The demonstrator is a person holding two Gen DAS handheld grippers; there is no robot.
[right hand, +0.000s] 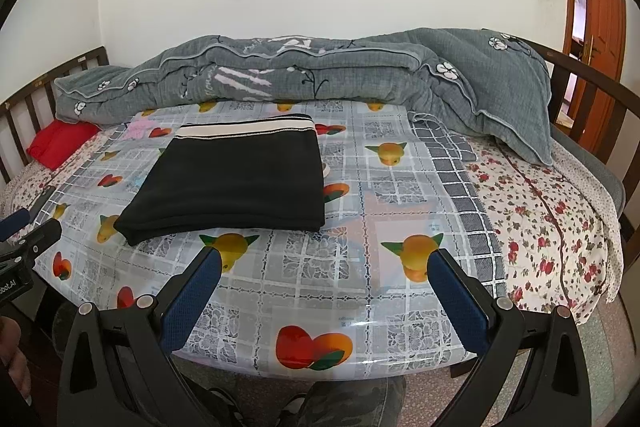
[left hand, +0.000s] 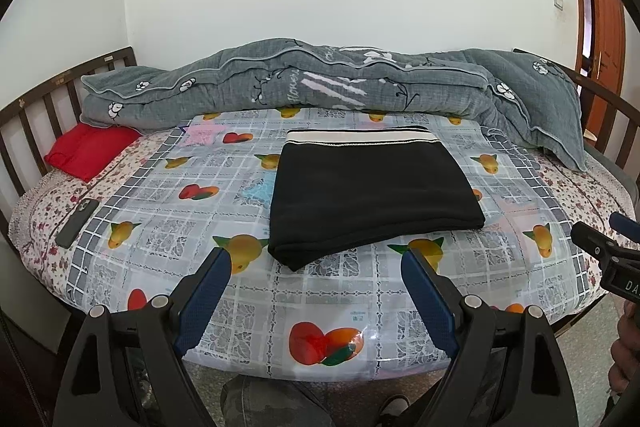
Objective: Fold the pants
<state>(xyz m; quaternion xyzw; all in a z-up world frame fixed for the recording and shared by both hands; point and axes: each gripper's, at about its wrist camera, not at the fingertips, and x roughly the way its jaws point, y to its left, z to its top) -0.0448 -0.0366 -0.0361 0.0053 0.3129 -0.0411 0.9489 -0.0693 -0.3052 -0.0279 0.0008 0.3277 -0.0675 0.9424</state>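
Note:
Black pants [left hand: 372, 191] lie folded into a flat rectangle on the fruit-print plastic cover [left hand: 224, 179] of the bed, their white-striped waistband at the far edge. In the right wrist view the same pants [right hand: 236, 183] sit left of centre. My left gripper [left hand: 316, 261] hovers open just short of the pants' near edge, nothing between its blue pads. My right gripper [right hand: 324, 261] is open too, over the cover to the right of the pants, holding nothing. Each gripper shows at the edge of the other's view: the right gripper [left hand: 612, 231] and the left gripper [right hand: 28, 227].
A grey quilt [left hand: 320, 83] is bunched along the back of the bed. A red pillow [left hand: 90, 149] and a dark phone [left hand: 77, 222] lie at the left. Wooden rails [right hand: 592, 95] ring the bed; a person's legs and shoes [right hand: 320, 407] stand below.

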